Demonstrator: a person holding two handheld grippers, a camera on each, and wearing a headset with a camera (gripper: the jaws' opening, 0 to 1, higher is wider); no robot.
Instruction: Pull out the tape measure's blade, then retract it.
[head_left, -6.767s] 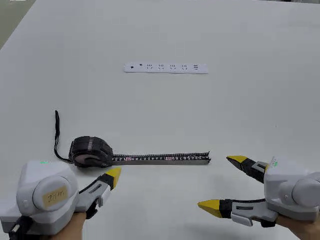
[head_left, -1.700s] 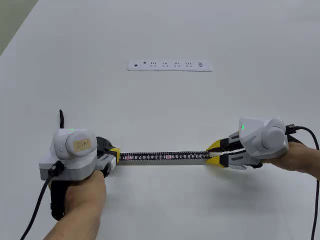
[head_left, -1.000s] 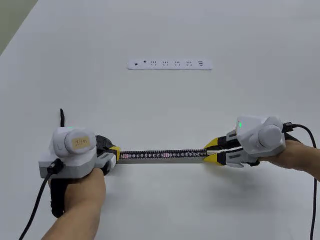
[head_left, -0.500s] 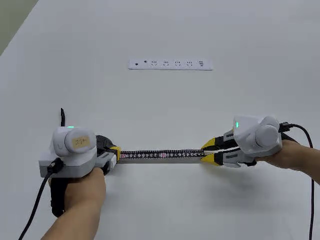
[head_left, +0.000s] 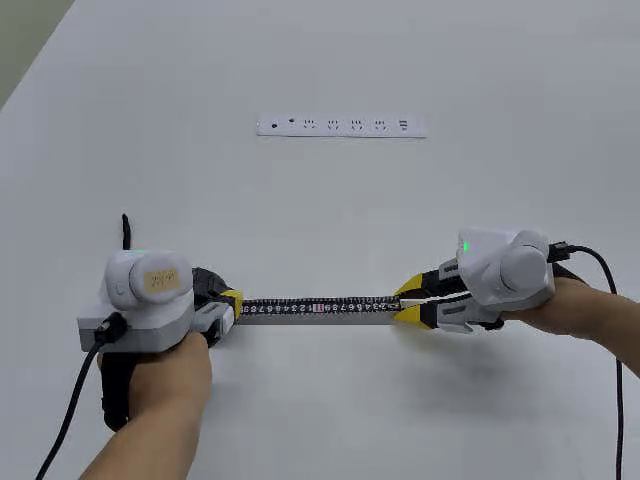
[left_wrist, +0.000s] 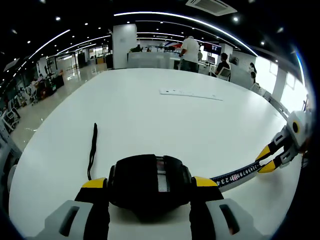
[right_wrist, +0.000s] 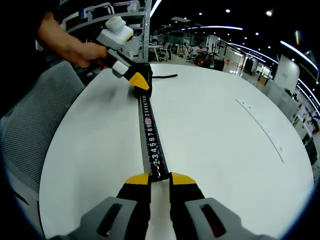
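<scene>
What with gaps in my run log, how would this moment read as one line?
phase: blade extended | left tool: shut on tape measure case | right tool: shut on blade end | blade: straight between tools

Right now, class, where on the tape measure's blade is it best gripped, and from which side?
Its free end, approached end-on, opposite the case: the blade lies flat and straight on the table, so the tip gives purchase. The right gripper holds it there.
</scene>
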